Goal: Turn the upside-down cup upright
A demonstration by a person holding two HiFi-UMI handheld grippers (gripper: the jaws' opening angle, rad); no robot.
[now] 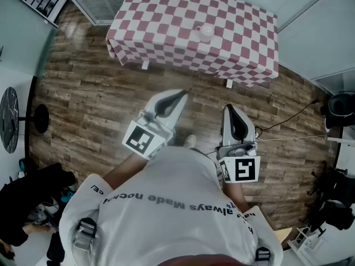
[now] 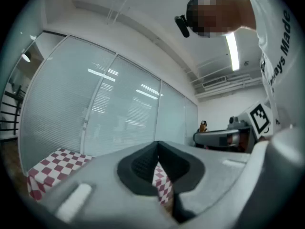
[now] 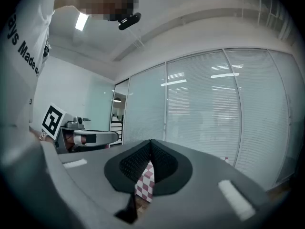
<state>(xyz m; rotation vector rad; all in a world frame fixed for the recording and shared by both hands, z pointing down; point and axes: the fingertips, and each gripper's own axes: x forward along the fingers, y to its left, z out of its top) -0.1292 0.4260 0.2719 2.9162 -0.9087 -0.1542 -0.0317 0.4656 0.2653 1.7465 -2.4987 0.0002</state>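
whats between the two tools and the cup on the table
Head view: bare wooden floor, then checked tablecloth, lie between the left tool, the right tool and the cup. Nothing else.

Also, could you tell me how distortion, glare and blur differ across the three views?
Head view: evenly lit, floor planks bow towards the corners, the cup is small and pale. Left gripper view: fisheye with dark rim, ceiling light glares, the left gripper near the lens is soft. Right gripper view: same fisheye, light streaks reflect in the glass wall, the right gripper soft.
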